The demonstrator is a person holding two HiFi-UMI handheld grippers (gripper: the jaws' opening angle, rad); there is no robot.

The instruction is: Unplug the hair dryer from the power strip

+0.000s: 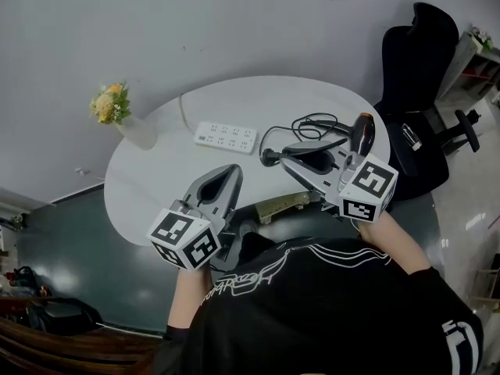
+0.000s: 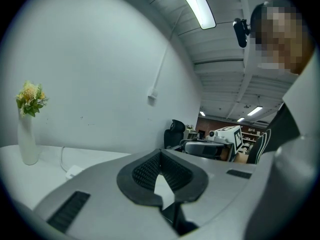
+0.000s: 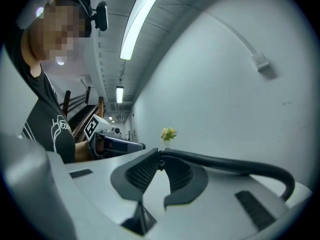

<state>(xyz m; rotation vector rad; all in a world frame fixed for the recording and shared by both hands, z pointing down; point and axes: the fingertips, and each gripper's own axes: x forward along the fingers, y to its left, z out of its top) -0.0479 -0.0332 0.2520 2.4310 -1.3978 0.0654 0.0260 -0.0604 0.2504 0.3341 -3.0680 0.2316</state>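
Right gripper view shows your right gripper (image 3: pixel 159 156) clamped narrow on the black cord (image 3: pixel 235 163), but the jaw tips hide the plug end. Only the head view shows that end out of the sockets, just beside the right end of the power strip (image 1: pixel 226 137), with the hair dryer (image 1: pixel 362 133) farther right of the strip. Your left gripper (image 2: pixel 160 153) is closed on nothing near the strip's front edge, and its own view hides most of the strip behind a jaw.

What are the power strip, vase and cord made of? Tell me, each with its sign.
Power strip: likely white plastic, with a smooth matte moulded shell.
Vase: frosted glass or ceramic, pale with a dull sheen.
Cord: probably rubber-sheathed; black, smooth, bending.
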